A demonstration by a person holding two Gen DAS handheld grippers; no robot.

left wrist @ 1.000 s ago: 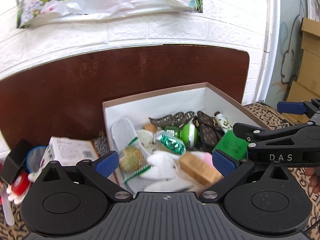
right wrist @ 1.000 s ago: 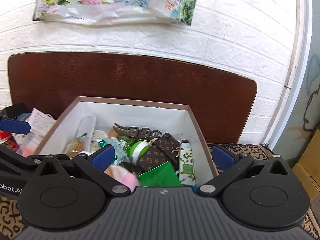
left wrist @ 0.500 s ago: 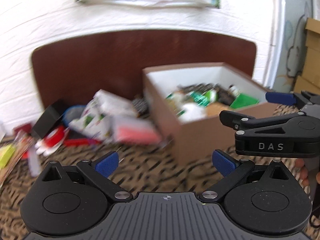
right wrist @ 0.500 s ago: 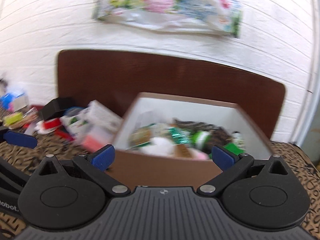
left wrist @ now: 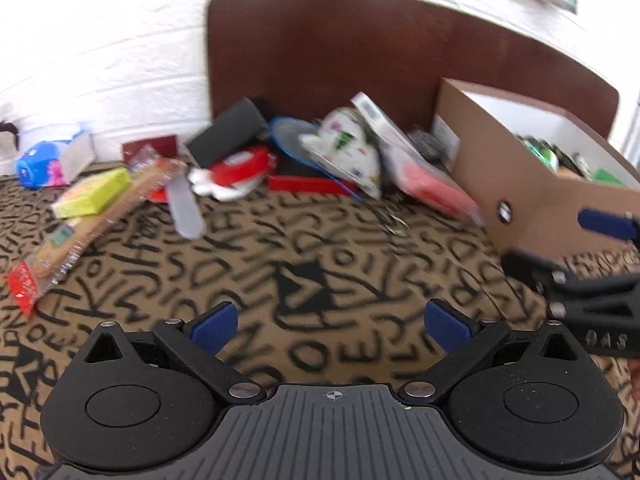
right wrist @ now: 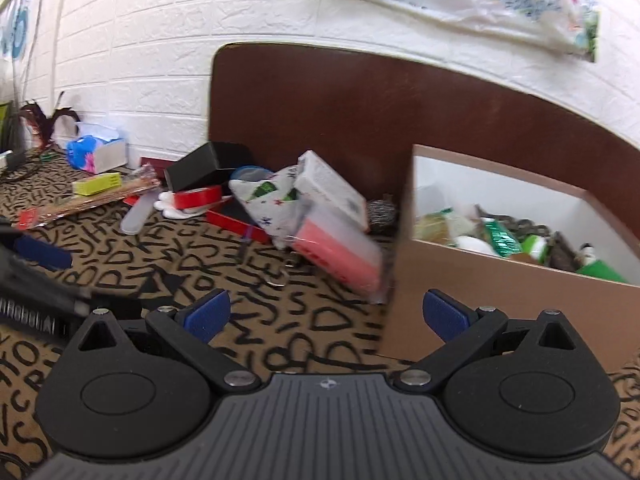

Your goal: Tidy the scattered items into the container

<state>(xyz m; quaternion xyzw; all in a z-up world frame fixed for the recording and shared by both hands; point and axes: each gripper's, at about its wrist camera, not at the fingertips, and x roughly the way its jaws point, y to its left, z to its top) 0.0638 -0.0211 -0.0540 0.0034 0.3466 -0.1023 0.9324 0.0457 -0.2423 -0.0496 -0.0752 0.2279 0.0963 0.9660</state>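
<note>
Closest in the left wrist view, the left gripper has its blue-padded fingers spread wide with nothing between them, hovering over a tan cloth printed with black letters that covers the surface. At the right edge of that view the right gripper shows side-on, blurred. In its own view the right gripper also has its fingers spread apart and empty, above the same cloth, with the corner of the cardboard box just ahead of its right finger.

Farther out, the scattered items lie in a heap to the left of the box. A pink packet in clear wrap leans against the box's near corner. Behind it sit a white pouch with small green and red prints and a white carton propped on top. A metal scouring ball sits beside the box wall. Left of these are a red roll of tape, a flat red tray, a black box, a pale oblong case, a yellow-green packet and a long biscuit pack.

The box holds a jumble of items, among them green ones. Behind everything stands a dark brown board against a white brick wall.
</note>
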